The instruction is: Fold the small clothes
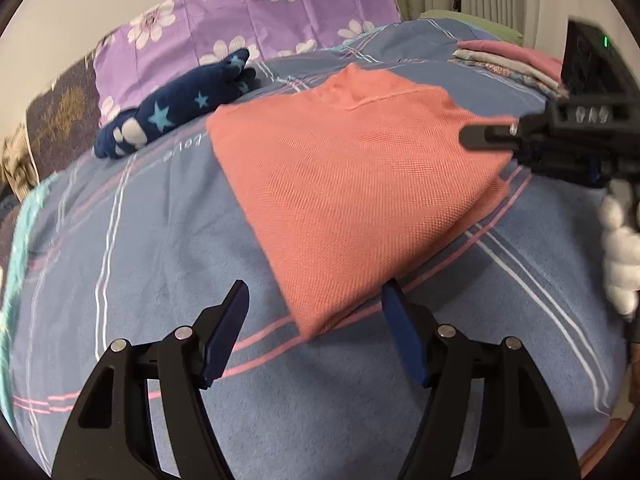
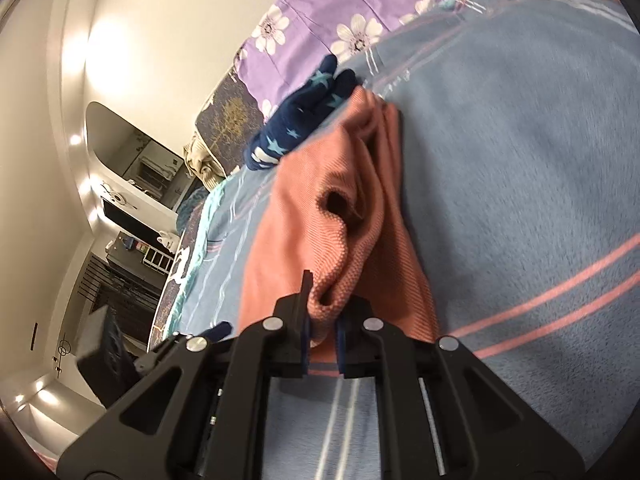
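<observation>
Closest in the left wrist view, the left gripper hangs over the bed with its jaws spread wide and nothing between them; the near corner of the salmon-pink garment lies just beyond, pointing into the gap between the 2 blue pads but apart from them. That view alone shows the garment whole: folded flat on the blue plaid bedspread, its far right edge taken by the right gripper, which comes in from the right with a white-gloved hand below it. Behind that gripper sits a stack of folded clothes, pink on top. The right wrist view gives what the other cannot: the right gripper has its jaws pressed nearly together, pinching a bunched fold of the salmon-pink garment, the cloth rising in ridges and a hollow away from the pads. Part of the left gripper peeks in at the left of that view. Farther up the bed in both views lies a navy star-print item, rumpled, near the garment's far left corner, and behind it a purple floral pillow. Only the right wrist view takes in the room beyond: cream walls and dark shelving.
</observation>
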The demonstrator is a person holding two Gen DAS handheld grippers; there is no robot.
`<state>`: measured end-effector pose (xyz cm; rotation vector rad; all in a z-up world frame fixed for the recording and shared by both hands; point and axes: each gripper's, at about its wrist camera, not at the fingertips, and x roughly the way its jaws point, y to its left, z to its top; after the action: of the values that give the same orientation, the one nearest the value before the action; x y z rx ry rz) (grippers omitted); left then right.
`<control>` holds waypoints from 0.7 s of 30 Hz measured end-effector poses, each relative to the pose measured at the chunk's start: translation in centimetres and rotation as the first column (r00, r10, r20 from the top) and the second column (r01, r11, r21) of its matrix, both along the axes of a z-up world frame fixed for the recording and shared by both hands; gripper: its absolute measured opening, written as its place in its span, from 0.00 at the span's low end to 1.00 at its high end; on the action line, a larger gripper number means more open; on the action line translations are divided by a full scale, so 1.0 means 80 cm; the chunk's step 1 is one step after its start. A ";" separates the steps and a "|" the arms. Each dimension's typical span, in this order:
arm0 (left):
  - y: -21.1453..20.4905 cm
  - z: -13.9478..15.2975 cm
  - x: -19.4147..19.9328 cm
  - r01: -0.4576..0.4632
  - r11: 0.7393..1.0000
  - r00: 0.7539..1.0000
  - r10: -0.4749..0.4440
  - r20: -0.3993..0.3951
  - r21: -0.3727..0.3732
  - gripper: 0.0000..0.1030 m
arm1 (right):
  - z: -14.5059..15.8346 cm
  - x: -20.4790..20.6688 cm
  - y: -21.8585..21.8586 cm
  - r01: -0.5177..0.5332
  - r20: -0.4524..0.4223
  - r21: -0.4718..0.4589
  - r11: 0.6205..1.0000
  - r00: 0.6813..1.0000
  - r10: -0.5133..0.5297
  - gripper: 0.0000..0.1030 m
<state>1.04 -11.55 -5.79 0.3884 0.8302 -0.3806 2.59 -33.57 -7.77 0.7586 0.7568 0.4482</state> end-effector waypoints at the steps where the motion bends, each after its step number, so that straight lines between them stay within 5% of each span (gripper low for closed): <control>1: -0.004 -0.003 0.001 -0.016 0.999 1.000 0.015 0.020 0.031 0.67 | 0.005 0.000 0.002 -0.001 0.008 0.001 1.000 1.000 0.001 0.09; 4: -0.005 -0.007 0.006 -0.078 0.994 0.995 0.072 0.069 0.080 0.67 | 0.012 0.000 0.005 0.000 0.018 -0.008 1.000 1.000 0.000 0.09; 11: 0.028 -0.007 0.003 -0.153 0.987 0.987 0.150 0.054 0.054 0.66 | -0.018 -0.001 -0.009 0.046 -0.072 -0.019 0.999 0.996 -0.047 0.08; 14: 0.036 -0.012 -0.002 -0.147 0.989 0.989 0.147 0.011 0.018 0.53 | -0.038 -0.002 -0.010 0.050 -0.118 -0.023 0.999 0.992 -0.052 0.08; 19: 0.034 -0.009 -0.004 -0.096 0.994 0.993 0.092 -0.069 -0.060 0.13 | -0.037 -0.003 -0.010 0.040 -0.104 -0.034 0.999 0.994 -0.043 0.08; 21: 0.031 -0.001 -0.008 -0.075 0.994 0.995 0.070 -0.066 -0.077 0.09 | -0.035 -0.004 -0.010 0.036 -0.094 -0.038 0.999 0.995 -0.040 0.09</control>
<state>0.39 -9.06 -5.90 0.2730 0.8853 -0.3583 2.29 -34.34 -10.58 0.7630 0.8352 0.3653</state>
